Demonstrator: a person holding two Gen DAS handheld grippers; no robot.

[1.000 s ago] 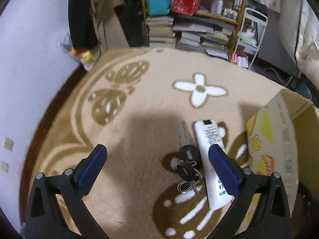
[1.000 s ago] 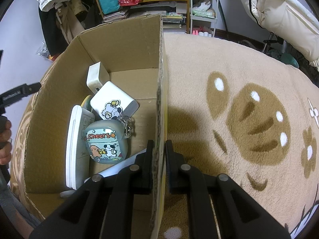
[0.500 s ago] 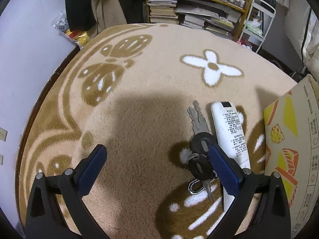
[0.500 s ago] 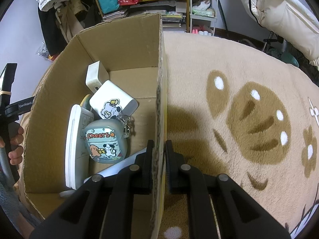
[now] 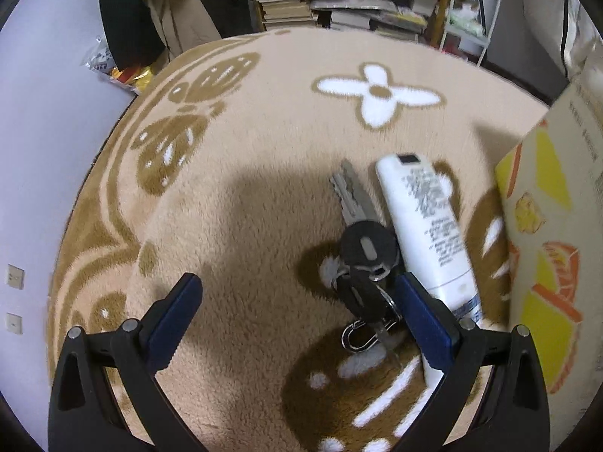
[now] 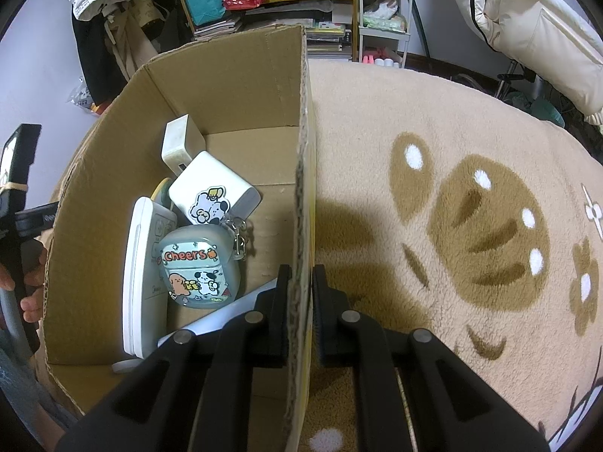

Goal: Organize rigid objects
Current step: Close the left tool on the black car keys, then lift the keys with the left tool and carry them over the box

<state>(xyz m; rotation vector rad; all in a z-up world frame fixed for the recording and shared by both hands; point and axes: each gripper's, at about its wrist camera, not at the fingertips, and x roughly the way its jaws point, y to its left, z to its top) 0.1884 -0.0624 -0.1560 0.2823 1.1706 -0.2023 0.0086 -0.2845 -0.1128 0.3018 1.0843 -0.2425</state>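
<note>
A bunch of keys point(image 5: 363, 252) with black heads and a metal clip lies on the beige rug, beside a white remote point(image 5: 427, 233). My left gripper point(image 5: 297, 314) hovers open just above them, its right fingertip over the keys and the remote's near end. In the right wrist view, my right gripper point(image 6: 301, 290) is shut on the near wall of the cardboard box point(image 6: 301, 113). Inside the box lie a white remote point(image 6: 145, 275), a "Cheers" earbud case point(image 6: 198, 267), a white charger with a dog sticker point(image 6: 213, 192) and a white adapter point(image 6: 181, 147).
The box's printed outer wall point(image 5: 546, 248) stands right of the keys. Shelves with books point(image 5: 339, 3) and a white trolley point(image 5: 471, 11) line the far edge of the rug. A person's hand point(image 6: 32, 282) holds the other gripper left of the box.
My left gripper has moved down and forward toward the keys and remote, which now sit larger between its fingers. The right gripper has kept its hold on the box wall.
</note>
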